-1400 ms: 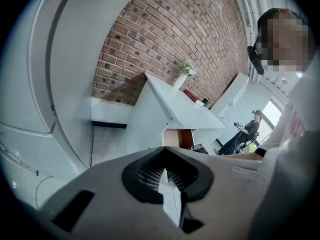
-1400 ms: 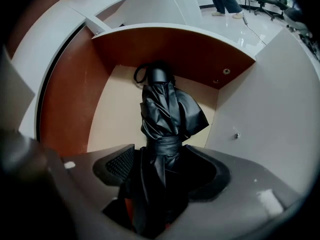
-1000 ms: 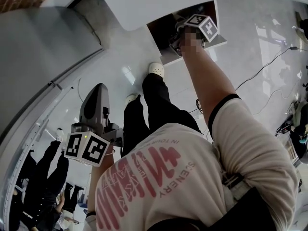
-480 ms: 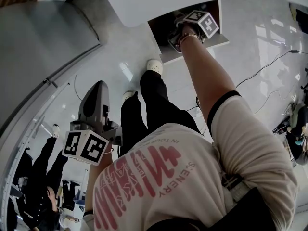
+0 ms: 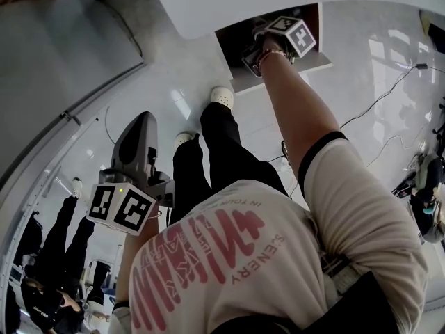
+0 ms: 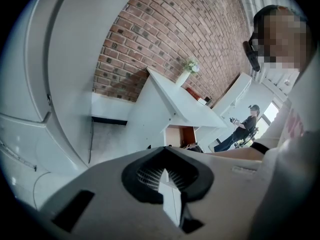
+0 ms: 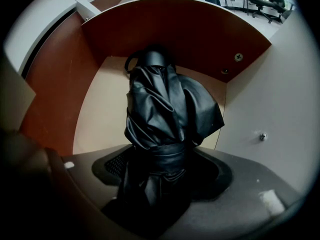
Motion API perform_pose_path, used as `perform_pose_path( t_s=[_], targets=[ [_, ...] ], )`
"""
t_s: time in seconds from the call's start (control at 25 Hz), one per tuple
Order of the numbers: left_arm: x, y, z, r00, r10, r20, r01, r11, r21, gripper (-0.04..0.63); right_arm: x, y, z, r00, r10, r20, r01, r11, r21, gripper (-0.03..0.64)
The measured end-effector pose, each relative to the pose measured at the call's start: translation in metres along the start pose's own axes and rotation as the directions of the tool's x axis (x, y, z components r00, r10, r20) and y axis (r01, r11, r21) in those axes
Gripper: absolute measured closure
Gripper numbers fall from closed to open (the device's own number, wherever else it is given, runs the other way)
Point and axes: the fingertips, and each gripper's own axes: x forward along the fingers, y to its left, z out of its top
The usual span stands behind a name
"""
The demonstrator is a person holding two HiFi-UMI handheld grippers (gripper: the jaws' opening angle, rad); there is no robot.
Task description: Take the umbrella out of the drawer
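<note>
A folded black umbrella (image 7: 165, 114) with a strap round its middle stands up inside the open drawer (image 7: 100, 109), which has red-brown walls and a tan floor. My right gripper (image 7: 160, 184) is shut on the umbrella's lower part. In the head view the right gripper (image 5: 263, 50) reaches into the dark drawer opening (image 5: 236, 39) at the top, and the umbrella is hidden there. My left gripper (image 5: 142, 129) hangs low at the person's left side, away from the drawer. It (image 6: 167, 181) is shut with nothing in it.
The white cabinet (image 5: 208, 5) over the drawer curves across the top. The person's legs and white shoes (image 5: 222, 97) stand just before the drawer. Cables (image 5: 389, 89) trail over the glossy floor at right. Other people (image 5: 49, 256) stand at lower left. A brick wall (image 6: 165, 39) rises behind.
My left gripper has sunk slightly down and to the left. The right gripper stays in the drawer, shut on the umbrella.
</note>
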Motion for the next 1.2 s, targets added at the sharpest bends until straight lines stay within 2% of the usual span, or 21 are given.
perform_pose_path(
  t_s=[0.68, 0.88, 1.04, 1.2],
  targets=[
    [-0.009, 0.013, 0.012, 1.000, 0.003, 0.013, -0.004, 1.000, 0.015, 0.592, 0.001, 0.002, -0.001, 1.000, 0.001, 0.000, -0.001, 1.000, 0.013, 0.275],
    [-0.021, 0.015, 0.013, 0.999, 0.006, 0.033, -0.006, 1.000, 0.004, 0.592, -0.002, 0.001, -0.009, 0.999, -0.012, -0.037, 0.013, 1.000, 0.016, 0.341],
    [-0.025, 0.008, 0.018, 0.999, -0.012, 0.046, 0.011, 1.000, 0.015, 0.592, -0.006, -0.008, -0.008, 0.998, -0.045, -0.045, 0.047, 0.998, 0.043, 0.347],
    [-0.023, 0.002, 0.022, 0.998, -0.007, 0.064, 0.006, 1.000, 0.011, 0.592, -0.014, -0.007, 0.007, 0.999, -0.041, -0.019, 0.042, 0.998, 0.054, 0.353]
  ],
)
